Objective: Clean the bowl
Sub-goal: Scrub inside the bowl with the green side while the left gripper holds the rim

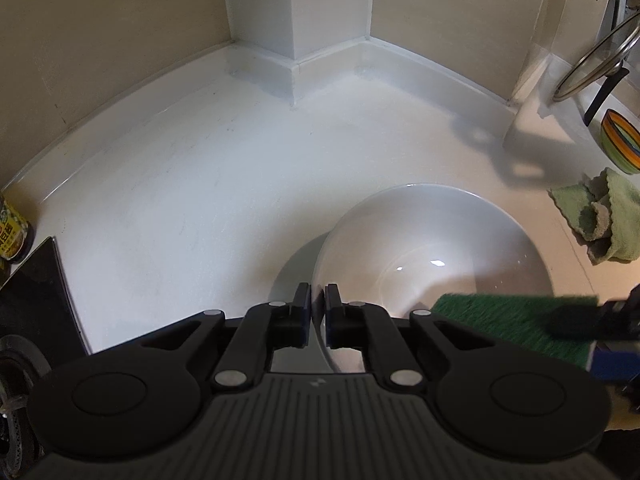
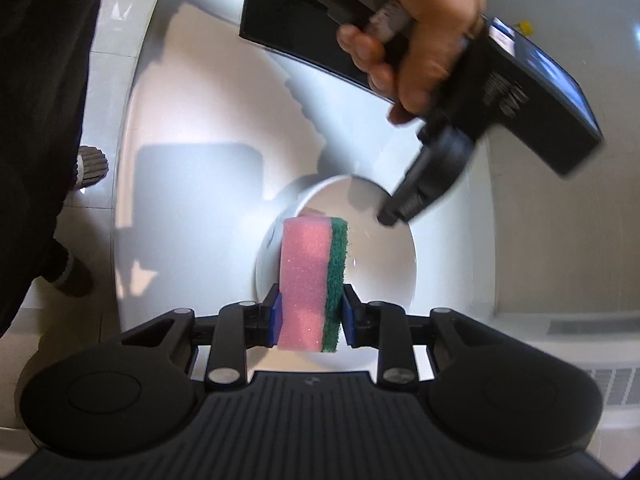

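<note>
Nearest the right wrist camera, the right hand-held gripper [image 2: 308,314] was seen pinching a sponge [image 2: 312,284] between its blue pads, the pink foam turned left and the green scouring layer turned right. The sponge was held upright over the near rim of the white bowl [image 2: 384,276], though contact with the bowl could not be told.

In the left wrist view, the left hand-held gripper [image 1: 318,314] was seen nearly pressed together on the bowl's [image 1: 432,248] near rim, which was gripped between the pads. The bowl was tipped on the white tabletop [image 1: 180,200], its inside turned toward the sponge's green face [image 1: 516,320] at the lower right.

Farther out in the right wrist view, the left hand [image 2: 424,36] was seen wrapped around its gripper's handle above the bowl, blurred.

Beyond the bowl in the left wrist view, a crumpled green cloth [image 1: 600,216] lay on the tabletop to the right, with a striped bowl [image 1: 622,146] and a glass pot lid [image 1: 592,64] behind it. A labelled jar [image 1: 12,228] stood at the far left edge.
</note>
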A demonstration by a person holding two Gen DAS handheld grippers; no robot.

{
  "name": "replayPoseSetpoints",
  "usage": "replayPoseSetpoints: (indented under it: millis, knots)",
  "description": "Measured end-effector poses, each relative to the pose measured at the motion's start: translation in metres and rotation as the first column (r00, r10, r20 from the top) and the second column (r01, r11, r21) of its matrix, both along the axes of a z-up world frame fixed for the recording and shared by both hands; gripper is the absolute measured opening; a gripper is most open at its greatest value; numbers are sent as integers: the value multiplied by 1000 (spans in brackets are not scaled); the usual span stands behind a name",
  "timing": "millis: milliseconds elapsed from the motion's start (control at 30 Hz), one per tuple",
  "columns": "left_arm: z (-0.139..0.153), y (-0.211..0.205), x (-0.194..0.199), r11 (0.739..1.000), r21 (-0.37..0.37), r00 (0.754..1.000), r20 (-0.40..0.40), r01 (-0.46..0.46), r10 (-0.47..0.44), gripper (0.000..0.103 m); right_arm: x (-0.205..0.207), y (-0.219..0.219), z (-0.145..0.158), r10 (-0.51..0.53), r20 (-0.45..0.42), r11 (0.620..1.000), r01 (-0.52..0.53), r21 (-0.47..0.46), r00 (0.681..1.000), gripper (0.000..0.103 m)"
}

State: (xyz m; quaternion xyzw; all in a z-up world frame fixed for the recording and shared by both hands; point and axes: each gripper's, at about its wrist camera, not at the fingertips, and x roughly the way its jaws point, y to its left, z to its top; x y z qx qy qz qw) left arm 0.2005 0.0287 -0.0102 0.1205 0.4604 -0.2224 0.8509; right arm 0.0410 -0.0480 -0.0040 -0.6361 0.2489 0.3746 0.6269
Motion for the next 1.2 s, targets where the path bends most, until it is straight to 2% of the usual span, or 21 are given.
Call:
replayPoseSetpoints:
  millis: [67, 167, 233, 433, 567, 667, 867, 1000, 1100, 1200]
  knots:
    - [1, 4, -1, 1000, -13, 1000, -9, -26, 26, 6, 4, 4, -5, 0, -4, 1000, 0, 8, 1000, 25]
    - [8, 17, -15, 997, -34, 998, -8, -66, 66, 13, 2, 0, -10, 14, 8, 1000, -14, -11, 1000, 25]
    - [9, 22, -23, 996, -52, 997, -15, -77, 77, 13, 1, -1, -11, 20, 13, 999, -20, -24, 1000, 25]
    - [2, 9, -12, 1000, -4, 1000, -8, -2, 2, 7, -4, -5, -11, 69, 21, 996, -68, -64, 997, 25]
    - [1, 1, 4, 999, -3, 999, 3, 36, -36, 7, -7, -13, -16, 122, 61, 982, -112, -151, 991, 25]
    - [4, 3, -3, 999, 3, 999, -7, -35, 35, 16, -4, -16, -18, 100, 65, 986, -90, -140, 993, 25]
    - [3, 6, -31, 991, -1, 991, -22, -134, 134, 14, 0, -15, -21, 69, 73, 992, -61, -108, 995, 25]
    - [-1, 2, -20, 995, 10, 995, -9, -104, 104, 8, -4, -15, -22, 99, 67, 991, -92, -98, 993, 25]
    - [-1, 0, -3, 999, 13, 1000, -8, -30, 30, 8, -9, -20, -19, 122, 82, 988, -113, -107, 989, 25]
    - [-2, 0, 3, 999, 7, 999, -13, -35, 35, 10, -6, -21, -23, 120, 100, 986, -106, -128, 988, 25]
